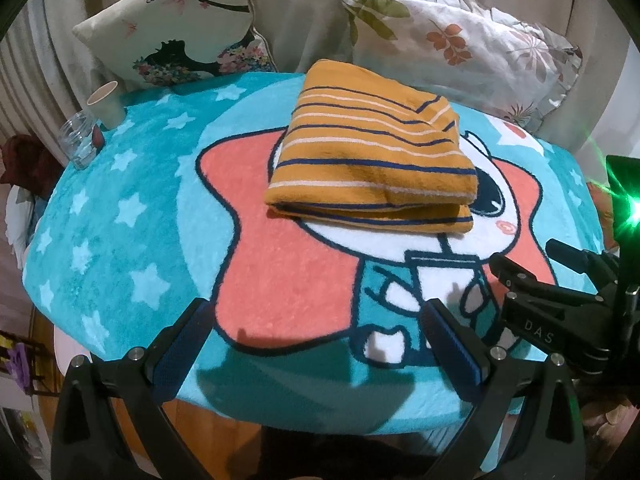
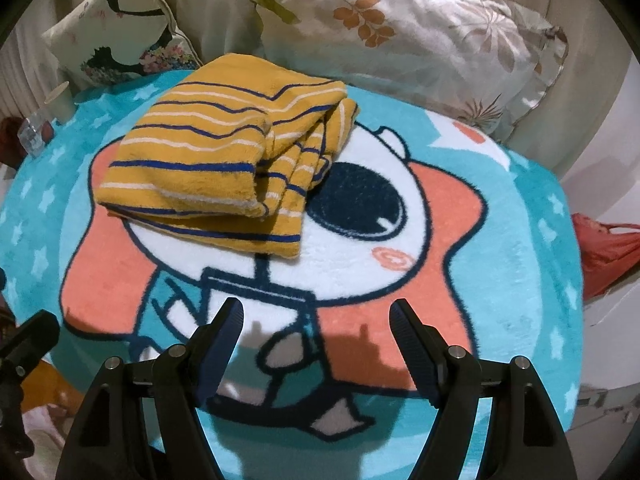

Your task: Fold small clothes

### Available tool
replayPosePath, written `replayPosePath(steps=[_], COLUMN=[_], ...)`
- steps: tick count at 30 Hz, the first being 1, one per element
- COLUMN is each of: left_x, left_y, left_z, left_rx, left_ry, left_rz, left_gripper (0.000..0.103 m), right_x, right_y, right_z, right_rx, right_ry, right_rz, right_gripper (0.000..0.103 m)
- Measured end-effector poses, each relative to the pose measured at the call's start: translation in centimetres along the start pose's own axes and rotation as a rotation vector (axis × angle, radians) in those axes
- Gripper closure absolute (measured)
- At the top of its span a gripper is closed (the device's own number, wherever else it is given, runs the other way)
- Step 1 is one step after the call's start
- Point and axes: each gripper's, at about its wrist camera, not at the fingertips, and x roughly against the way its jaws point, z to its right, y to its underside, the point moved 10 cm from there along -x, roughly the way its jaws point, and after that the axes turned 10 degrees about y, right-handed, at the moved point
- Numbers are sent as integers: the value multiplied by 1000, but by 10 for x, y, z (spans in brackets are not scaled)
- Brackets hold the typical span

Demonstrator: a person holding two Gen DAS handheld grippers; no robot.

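A mustard-yellow garment with navy and white stripes (image 1: pixel 372 152) lies folded into a thick rectangle on the turquoise cartoon blanket (image 1: pixel 120 240). It also shows in the right wrist view (image 2: pixel 212 164), up and left of centre. My left gripper (image 1: pixel 316 320) is open and empty, held above the blanket's near part, well short of the garment. My right gripper (image 2: pixel 316 318) is open and empty, also near the front and apart from the garment. The right gripper's body shows at the right edge of the left wrist view (image 1: pixel 560 312).
A paper cup (image 1: pixel 106 104) and a glass jar (image 1: pixel 78 144) stand at the blanket's far left corner. A printed cushion (image 1: pixel 176 28) and a floral pillow (image 1: pixel 460 48) lean behind the blanket. A red bag (image 2: pixel 604 256) lies off the right edge.
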Motion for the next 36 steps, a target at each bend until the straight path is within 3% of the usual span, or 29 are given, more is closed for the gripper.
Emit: replayPosePath(steps=[8,20,36], left_x=[1,3,-2], left_y=[1,1,1], left_z=[4,8,8], left_rx=[-13,-16,-9], left_ry=[-9,-14,-29], left_rz=[-4,-1,-14], left_gripper=[0,0,0], right_x=[5,6,15], right_y=[-2,-2,-10], right_z=[12,17,18], right_rx=[21,23,82], right_ry=[89,91,163], right_rz=[16,24,84], right_gripper=[23,21,21])
